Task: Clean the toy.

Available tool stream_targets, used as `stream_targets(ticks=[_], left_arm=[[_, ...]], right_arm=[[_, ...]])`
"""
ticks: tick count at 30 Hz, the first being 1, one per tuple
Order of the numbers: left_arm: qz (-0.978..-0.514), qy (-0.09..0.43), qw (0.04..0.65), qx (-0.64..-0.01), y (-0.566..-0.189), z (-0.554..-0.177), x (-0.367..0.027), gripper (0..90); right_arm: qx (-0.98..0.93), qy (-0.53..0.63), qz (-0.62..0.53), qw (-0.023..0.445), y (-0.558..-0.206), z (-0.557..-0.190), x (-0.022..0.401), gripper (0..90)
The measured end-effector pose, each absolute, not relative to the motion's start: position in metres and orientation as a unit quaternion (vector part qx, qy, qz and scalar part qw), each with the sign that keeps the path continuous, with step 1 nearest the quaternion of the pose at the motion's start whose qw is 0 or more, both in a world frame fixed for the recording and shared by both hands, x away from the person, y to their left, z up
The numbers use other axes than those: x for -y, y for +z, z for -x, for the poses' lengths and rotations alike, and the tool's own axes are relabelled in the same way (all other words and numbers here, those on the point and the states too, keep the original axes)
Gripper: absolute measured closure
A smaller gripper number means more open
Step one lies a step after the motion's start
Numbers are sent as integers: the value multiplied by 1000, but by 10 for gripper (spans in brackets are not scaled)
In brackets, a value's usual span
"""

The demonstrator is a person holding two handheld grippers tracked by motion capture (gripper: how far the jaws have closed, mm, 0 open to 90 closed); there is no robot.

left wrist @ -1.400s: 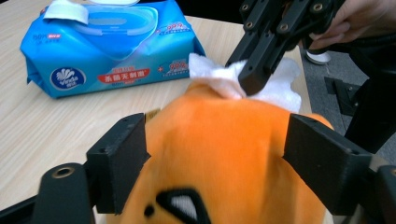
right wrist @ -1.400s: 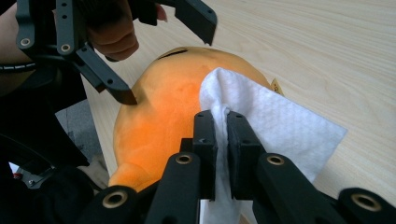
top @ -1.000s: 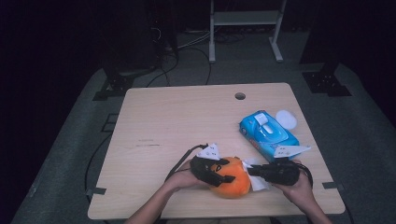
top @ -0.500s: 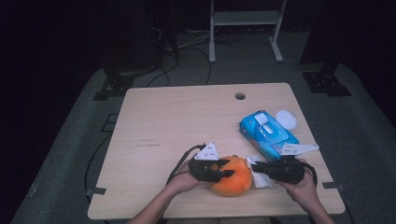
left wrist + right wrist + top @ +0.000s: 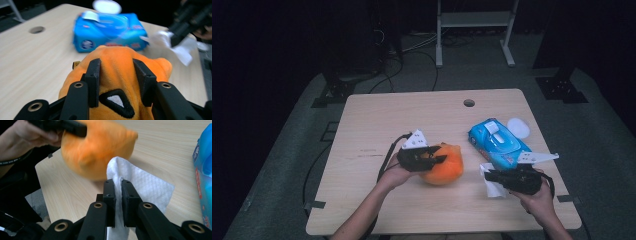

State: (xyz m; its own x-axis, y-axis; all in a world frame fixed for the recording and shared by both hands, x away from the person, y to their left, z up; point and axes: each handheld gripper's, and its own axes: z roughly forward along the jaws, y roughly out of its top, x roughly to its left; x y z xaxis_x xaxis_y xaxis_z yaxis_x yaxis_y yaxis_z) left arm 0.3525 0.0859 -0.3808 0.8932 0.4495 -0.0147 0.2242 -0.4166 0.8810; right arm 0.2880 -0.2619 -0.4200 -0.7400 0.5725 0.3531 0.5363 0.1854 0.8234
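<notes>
High view first: we see the left hand-held gripper [image 5: 439,159] clamped on the orange plush toy [image 5: 446,166], which sits low-centre on the tabletop [image 5: 377,125]. Its jaws have just been closing, toy between them. Right hand-held gripper [image 5: 487,176] is at 3 o'clock from the toy, a short way apart, pinching a white wipe [image 5: 493,186]. Blue wipes pack [image 5: 498,144] lies at 12 o'clock from the right hand-held gripper, with a white round lid [image 5: 518,127] just beyond it at its 1 o'clock. Cable hole [image 5: 469,103] near the far edge.

Left gripper view: we see both black jaws pressed into the orange plush toy [image 5: 117,72], one on each side of its top, fabric bulging between. Blue wipes pack [image 5: 110,33] at 12 o'clock, blurred. Right hand-held gripper [image 5: 175,41] with white wipe [image 5: 183,48] at 2 o'clock.

Right gripper view: jaws nearly together, clamped on a fold of the white wipe [image 5: 145,182], which drapes onto the tabletop [image 5: 75,197]. Orange plush toy [image 5: 97,150] at 11 o'clock, blurred, left hand-held gripper [image 5: 75,128] on top of it.
</notes>
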Motion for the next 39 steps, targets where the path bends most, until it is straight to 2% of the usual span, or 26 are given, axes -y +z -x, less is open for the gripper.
stream_targets(ticks=[10,15,18,27,34,39], left_arm=[[-826,168,474,-257,-387,-382,-111,614],[-825,160,464,-280,-407,-391,-117,610],[-816,149,479,-287,-414,-391,-120,600],[-824,148,472,-276,-409,-386,-120,506],[-823,146,477,-272,-400,-383,-124,459],[-824,148,476,-269,-395,-380,-125,422]], right_arm=[[-778,514,-361,20,-424,-298,257,821],[-795,484,-364,25,-431,-302,254,820],[-810,459,-364,32,-437,-303,252,812],[-818,444,-365,34,-447,-308,251,710],[-804,469,-364,39,-441,-307,257,611],[-807,468,-358,44,-439,-306,255,592]])
